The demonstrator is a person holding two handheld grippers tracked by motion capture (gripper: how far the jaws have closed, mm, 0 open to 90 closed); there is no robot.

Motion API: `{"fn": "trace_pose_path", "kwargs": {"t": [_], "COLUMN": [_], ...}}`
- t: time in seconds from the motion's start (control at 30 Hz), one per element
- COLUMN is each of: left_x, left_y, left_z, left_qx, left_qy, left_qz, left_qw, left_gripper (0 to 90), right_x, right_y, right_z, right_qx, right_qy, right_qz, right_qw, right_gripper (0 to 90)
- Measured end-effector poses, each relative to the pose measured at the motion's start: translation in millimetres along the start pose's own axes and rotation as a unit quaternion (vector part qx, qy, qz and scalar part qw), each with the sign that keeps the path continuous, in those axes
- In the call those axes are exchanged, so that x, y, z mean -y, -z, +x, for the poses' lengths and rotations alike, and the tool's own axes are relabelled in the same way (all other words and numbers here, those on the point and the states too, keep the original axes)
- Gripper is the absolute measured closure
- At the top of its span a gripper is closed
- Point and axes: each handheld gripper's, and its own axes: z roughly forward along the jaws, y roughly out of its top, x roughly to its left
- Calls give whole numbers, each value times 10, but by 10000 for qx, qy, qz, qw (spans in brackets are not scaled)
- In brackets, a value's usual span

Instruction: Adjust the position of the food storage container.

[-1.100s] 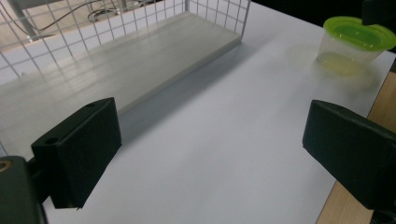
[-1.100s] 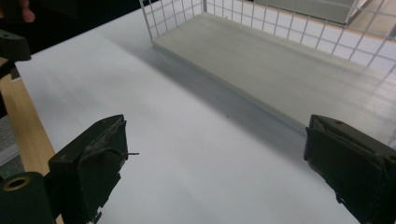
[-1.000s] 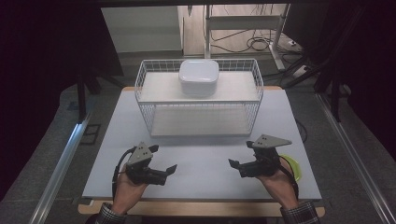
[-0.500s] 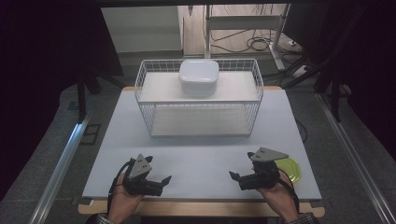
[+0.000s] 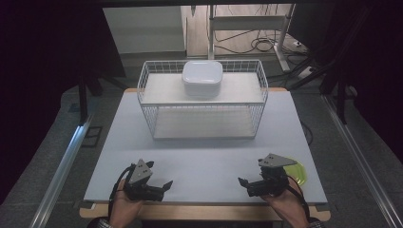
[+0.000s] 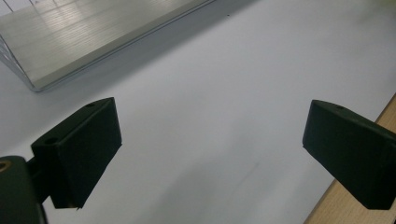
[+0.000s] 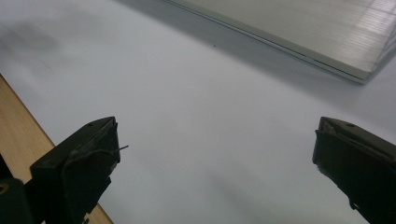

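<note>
So the yellow-green plate (image 5: 298, 171) is sitting flat at the near right corner of the table (image 5: 204, 156), and the right gripper (image 5: 243, 183) is hanging right beside it, on its left side, with the hand (image 5: 285, 204) partly covering the plate's near edge in the high view. Can't tell if anything is actually touching the plate. Compared to a second ago, both hands are sitting closer to the near edge of the table, so they've been pulling back toward the person; more of the plate is peeking out past the right gripper's grey plate than before.

Right gripper is released, jaws spread wide with nothing between them; its own view (image 7: 215, 172) is looking across bare white tabletop toward the bottom edge of the wire basket (image 7: 299, 28). The left gripper (image 5: 166, 185) is doing the same thing on the other side: jaws wide apart and empty in its view (image 6: 210, 154), pointing inward near the front left of the table, well apart from the plate.

Going further out, the wire basket (image 5: 147, 102) is standing in the middle of the table toward the far side, well away from both grippers, and a white lidded container (image 5: 202, 76) is resting at the basket's top level toward its back. Neither has moved since the earlier frames.
</note>
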Motion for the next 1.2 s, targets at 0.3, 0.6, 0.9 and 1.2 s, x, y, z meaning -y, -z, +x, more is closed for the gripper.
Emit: {"fn": "trace_pose_path", "kwargs": {"t": [0.3, 0.6, 0.9, 1.2], "left_x": [1, 3, -2, -3], "left_y": [-14, -25, -41, -52], "left_z": [-17, -24, -41, -45], "left_qx": [-11, 10, 36, 58], "left_qy": [-18, -23, -56, -76], "left_qz": [11, 41, 57, 69], "left_qw": [10000, 10000, 10000, 9999], "left_gripper": [40, 43, 44, 46], "right_x": [63, 161, 293, 471], "right_y": [244, 522, 799, 967], "right_z": [-176, -378, -595, -863], "right_qx": [370, 826, 1360, 1854], "right_qy": [-238, -364, -455, -873], "right_qz": [32, 171, 191, 172], "right_qw": [9990, 9958, 9895, 9786], "right_gripper": [332, 771, 897, 898]}}
